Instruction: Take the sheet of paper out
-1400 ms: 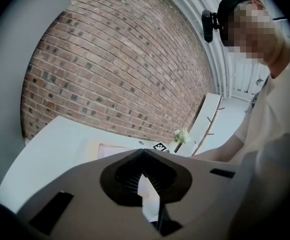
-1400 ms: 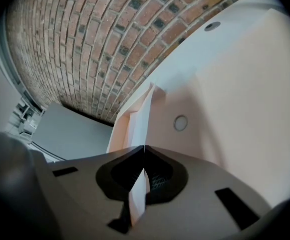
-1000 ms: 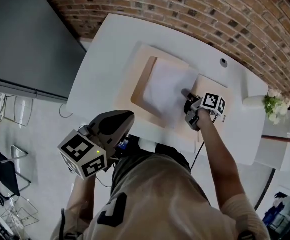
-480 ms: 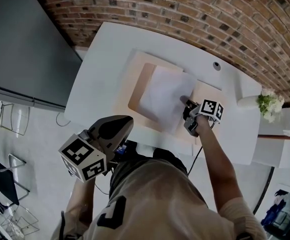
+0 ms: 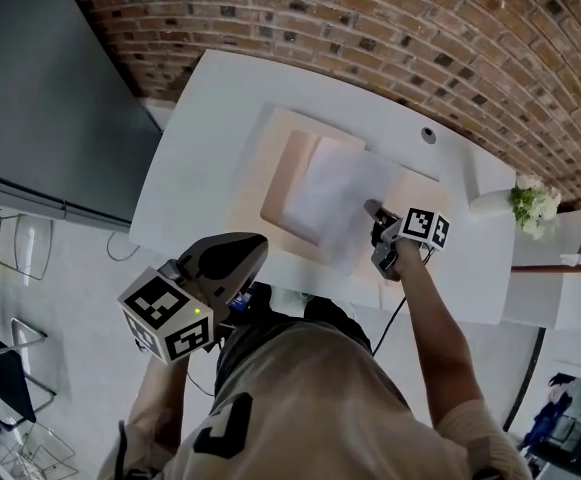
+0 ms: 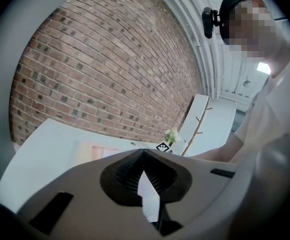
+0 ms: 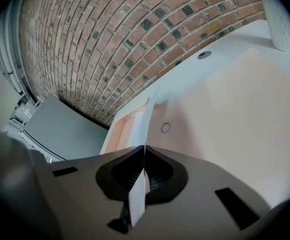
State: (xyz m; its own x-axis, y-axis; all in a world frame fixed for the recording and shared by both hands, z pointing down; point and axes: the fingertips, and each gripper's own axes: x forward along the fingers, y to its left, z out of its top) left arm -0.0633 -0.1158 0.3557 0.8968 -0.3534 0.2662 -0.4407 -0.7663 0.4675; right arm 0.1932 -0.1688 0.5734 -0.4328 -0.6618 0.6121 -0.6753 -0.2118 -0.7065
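A white sheet of paper [image 5: 332, 193] lies half over the recess of a peach-coloured tray [image 5: 270, 143] on the white table [image 5: 200, 108]. My right gripper [image 5: 373, 210] is shut on the sheet's right edge and holds it tilted up. In the right gripper view the paper [image 7: 145, 119] runs edge-on out from between the closed jaws of my right gripper [image 7: 144, 150], over the tray [image 7: 234, 104]. My left gripper [image 5: 255, 246] hangs near the person's body, off the table's front edge. Its tips meet with nothing held, as the left gripper view shows [image 6: 144, 152].
A brick wall runs behind the table. A small round grommet [image 5: 428, 135] sits in the tabletop past the tray. White flowers [image 5: 530, 206] stand at the table's right end. A dark grey panel [image 5: 40, 88] fills the left side.
The right gripper has drawn the sheet to the right and a little up. More of the recess's left part now shows. The left gripper has stayed put.
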